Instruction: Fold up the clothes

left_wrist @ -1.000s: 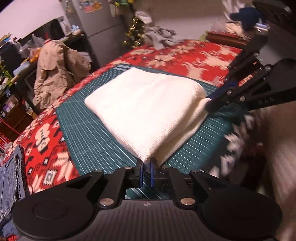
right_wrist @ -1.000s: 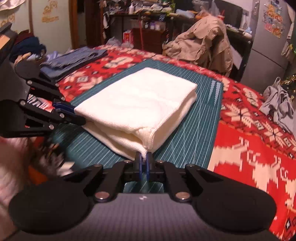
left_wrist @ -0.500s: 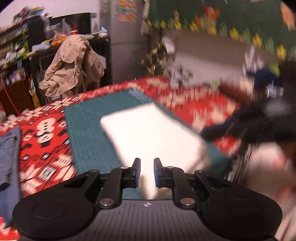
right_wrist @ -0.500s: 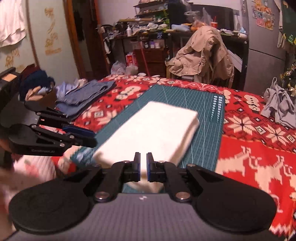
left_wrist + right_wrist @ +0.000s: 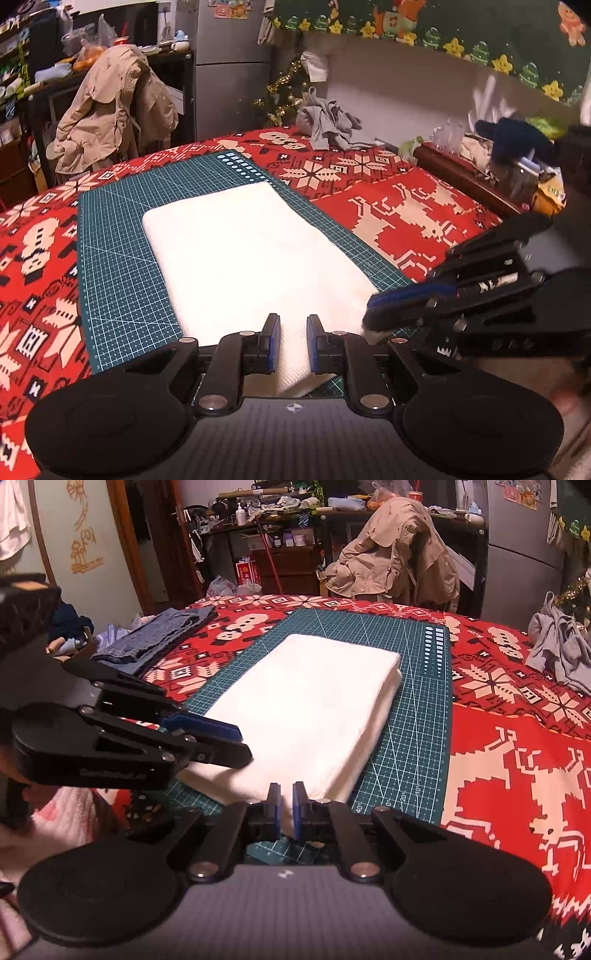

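Scanning left to right: folded denim on the red patterned bedspread, then the green cutting mat, then a crumpled grey garment at the far right edge of the bed.

White knit garment lies on the mat as a neat layered rectangle, edges squared, near end toward both grippers. Looks folded as the task wants; whether more folds or a move to the denim pile are due, can't say.

Left gripper: jaws apart, nothing between the pads, near edge of the white piece shows through the gap. Right gripper: narrow gap, released, no cloth pinched as far as I can see, tips just at the garment's near corner.

Grey garment is unfolded, so judging by that, work probably remains.

Hard to read: garment's near edge is cut off behind both gripper bodies; layer count only visible at the far right corner; person's hands mostly out of frame, blurred.
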